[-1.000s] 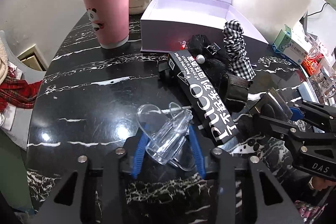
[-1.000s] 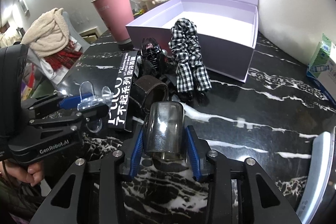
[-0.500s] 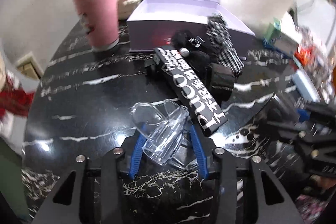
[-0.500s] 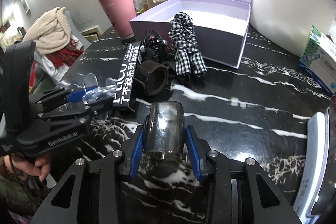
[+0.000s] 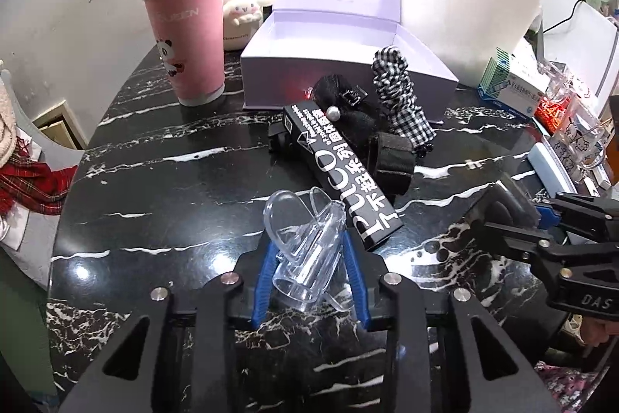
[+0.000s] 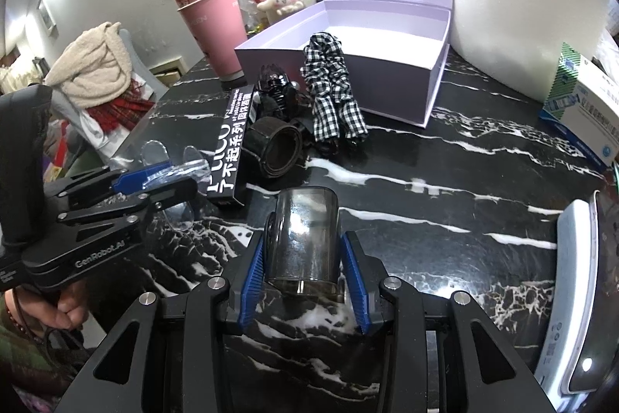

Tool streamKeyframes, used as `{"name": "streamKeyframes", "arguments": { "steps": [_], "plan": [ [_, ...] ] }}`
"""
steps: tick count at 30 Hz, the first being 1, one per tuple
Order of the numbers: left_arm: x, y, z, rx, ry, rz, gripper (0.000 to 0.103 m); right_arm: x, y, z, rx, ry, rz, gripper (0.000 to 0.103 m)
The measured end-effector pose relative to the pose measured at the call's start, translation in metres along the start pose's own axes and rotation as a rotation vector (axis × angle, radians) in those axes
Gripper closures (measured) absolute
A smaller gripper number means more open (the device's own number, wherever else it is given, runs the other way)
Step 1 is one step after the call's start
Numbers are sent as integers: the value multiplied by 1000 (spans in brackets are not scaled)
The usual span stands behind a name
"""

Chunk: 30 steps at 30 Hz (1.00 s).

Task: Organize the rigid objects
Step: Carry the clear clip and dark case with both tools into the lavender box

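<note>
The left tool (image 5: 309,258) has its blue pads closed on a clear clip (image 5: 305,250), which sticks out forward between them, long axis running along the fingers and tipped a little left. The right tool (image 6: 303,258) grips a smoky cup (image 6: 303,239) the same way, mouth away from the hand, lying along the fingers. Both loads are up off the black marble table (image 6: 445,211), so far as I can judge.

What matters next, I'd say, is the open lilac box (image 5: 336,60): it sits straight ahead of both tools, at the far side of the table, lid standing up behind it. Between tools and box lies a heap: a long black carton (image 5: 340,177) slanting toward the left tool, a dark band (image 6: 276,146) beside it, a black hair claw (image 6: 276,89) and a checked scrunchie (image 6: 332,95) leaning on the box's front wall. Either tool would have to go over that heap to reach the opening. The right one looks to have the clearer line, since bare table runs past the scrunchie to the box's near corner.

The right view looks into the box, and the part it shows is bare; the left view sees mostly the front wall. The right view also shows the left tool side-on, the clip's rounded tabs poking past its tip. The left view shows the pink cups (image 5: 189,26) standing left of the box, well apart from the heap.
</note>
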<state>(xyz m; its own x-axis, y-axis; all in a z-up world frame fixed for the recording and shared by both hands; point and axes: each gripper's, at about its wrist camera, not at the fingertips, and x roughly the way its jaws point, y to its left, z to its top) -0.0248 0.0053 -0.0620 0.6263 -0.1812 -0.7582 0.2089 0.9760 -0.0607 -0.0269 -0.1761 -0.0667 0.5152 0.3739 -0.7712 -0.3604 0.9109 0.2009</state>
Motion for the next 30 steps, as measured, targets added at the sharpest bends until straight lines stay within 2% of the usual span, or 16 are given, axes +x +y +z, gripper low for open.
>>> {"name": "streamKeyframes", "arguments": {
  "steps": [10,21,30],
  "plan": [
    [-28,1,13,3,-56,11,69,-9,-5,5,-2,-24,5,64],
    [-39,-7,29,6,-96,-30,69,-25,-10,19,-33,-64,16,65],
    [-43,-20,57,31,-142,-50,69,-41,-19,34,-56,-95,7,65]
  ]
}}
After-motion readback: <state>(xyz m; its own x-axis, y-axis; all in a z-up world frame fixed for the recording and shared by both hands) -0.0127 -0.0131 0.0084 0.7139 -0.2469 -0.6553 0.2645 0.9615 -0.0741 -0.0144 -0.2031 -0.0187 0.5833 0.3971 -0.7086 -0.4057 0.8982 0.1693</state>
